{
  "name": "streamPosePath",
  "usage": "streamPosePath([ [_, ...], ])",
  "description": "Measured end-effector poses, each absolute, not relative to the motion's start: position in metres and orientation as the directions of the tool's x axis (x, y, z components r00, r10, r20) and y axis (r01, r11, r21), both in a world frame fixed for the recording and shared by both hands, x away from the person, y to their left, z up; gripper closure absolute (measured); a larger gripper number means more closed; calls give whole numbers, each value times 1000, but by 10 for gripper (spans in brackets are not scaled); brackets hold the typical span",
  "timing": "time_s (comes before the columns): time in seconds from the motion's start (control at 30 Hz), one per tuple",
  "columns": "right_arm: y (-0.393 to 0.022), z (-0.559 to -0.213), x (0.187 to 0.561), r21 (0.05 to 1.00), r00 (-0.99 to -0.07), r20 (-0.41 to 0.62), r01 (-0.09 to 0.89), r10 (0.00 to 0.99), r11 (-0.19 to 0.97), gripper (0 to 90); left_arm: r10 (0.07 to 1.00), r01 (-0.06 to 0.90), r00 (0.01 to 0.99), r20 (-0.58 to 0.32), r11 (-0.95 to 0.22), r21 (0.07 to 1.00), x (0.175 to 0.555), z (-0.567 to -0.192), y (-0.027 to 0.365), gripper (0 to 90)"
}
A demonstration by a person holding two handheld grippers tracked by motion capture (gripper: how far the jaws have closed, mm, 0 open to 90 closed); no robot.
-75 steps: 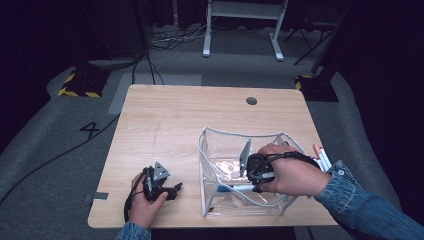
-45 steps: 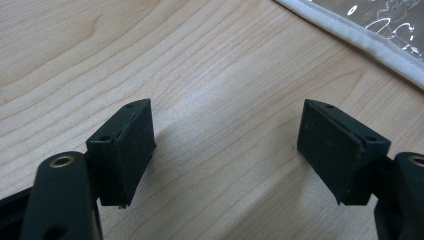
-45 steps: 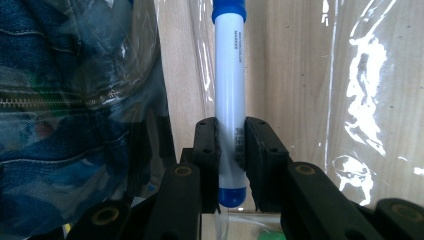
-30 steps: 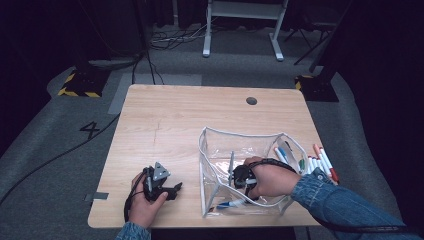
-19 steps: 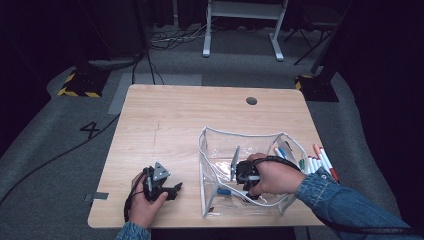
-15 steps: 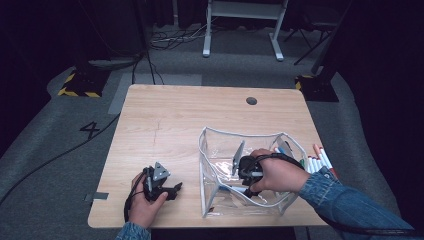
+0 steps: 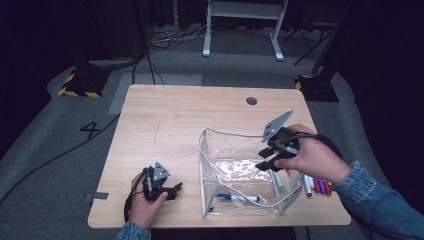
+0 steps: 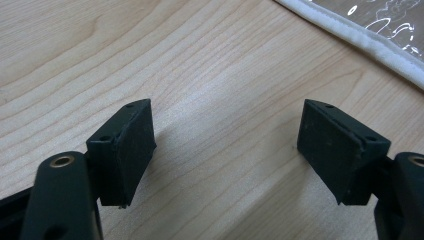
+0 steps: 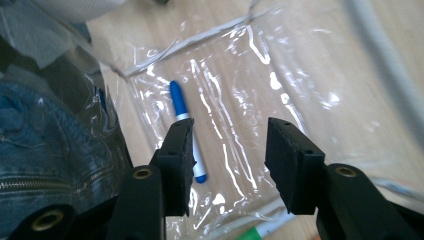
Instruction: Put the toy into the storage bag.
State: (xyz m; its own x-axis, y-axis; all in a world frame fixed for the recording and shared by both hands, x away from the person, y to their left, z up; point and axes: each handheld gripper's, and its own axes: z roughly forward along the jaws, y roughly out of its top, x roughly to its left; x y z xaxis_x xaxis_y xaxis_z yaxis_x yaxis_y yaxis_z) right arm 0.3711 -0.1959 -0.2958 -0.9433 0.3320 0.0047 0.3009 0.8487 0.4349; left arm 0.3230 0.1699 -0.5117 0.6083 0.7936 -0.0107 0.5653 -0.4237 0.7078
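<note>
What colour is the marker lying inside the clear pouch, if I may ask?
Blue and white; the marker shows best in the right gripper view.

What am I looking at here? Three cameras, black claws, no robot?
No robot: a person holds a two-jaw gripper in each hand. The high view looks down on the wooden table; forearms enter from the bottom. The other two cameras ride on the grippers and look along their black jaws.

The left gripper rests low near the table's front edge, jaws apart with bare wood between them.

The right gripper hangs over a clear plastic pouch standing open on the table. Its jaws have just been opening and nothing is between them. A blue-capped marker lies inside the pouch below it. More markers lie on the table beside the pouch's right wall.
</note>
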Motion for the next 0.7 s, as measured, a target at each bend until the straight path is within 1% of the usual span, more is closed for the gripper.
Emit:
streamPosePath([
  [0.03,-196,-296,371,435,-943,5,301,332,849,548,794,565,608,-11,-424,708,323,-512,170,232],
  [0.1,-206,-288,372,467,-931,0,322,365,823,548,794,565,608,-11,-424,708,323,-512,170,233],
  [0.17,-225,-277,375,510,-907,-8,358,421,782,549,794,565,608,-11,-424,708,323,-512,170,233],
  [0.2,-225,-277,375,510,-907,-8,358,421,782,549,794,565,608,-11,-424,708,323,-512,170,233],
  [0.23,-238,-273,378,538,-888,-11,382,460,751,548,794,565,608,-11,-424,708,323,-512,170,233],
  [0.27,-238,-273,378,538,-888,-11,382,460,751,548,794,565,608,-11,-424,708,323,-512,170,233],
  [0.3,-252,-272,381,565,-870,-15,399,493,722,547,794,565,608,-11,-424,708,323,-512,170,233],
  [0.33,-252,-272,381,565,-870,-15,399,493,722,547,794,565,608,-11,-424,708,323,-512,170,233],
  [0.37,-265,-273,385,581,-848,3,432,529,690,555,793,566,609,-11,-424,707,323,-512,170,233],
  [0.4,-270,-274,387,584,-842,6,441,540,681,557,794,566,608,-11,-424,707,323,-512,170,233],
  [0.47,-277,-275,389,586,-833,-3,447,553,676,562,794,566,608,-11,-423,708,323,-512,170,232],
  [0.5,-292,-277,393,599,-812,-2,467,584,651,571,794,565,608,-11,-424,708,323,-512,170,233],
  [0.7,-318,-284,403,616,-755,-16,509,656,602,588,794,565,608,-11,-424,708,323,-512,170,233],
])
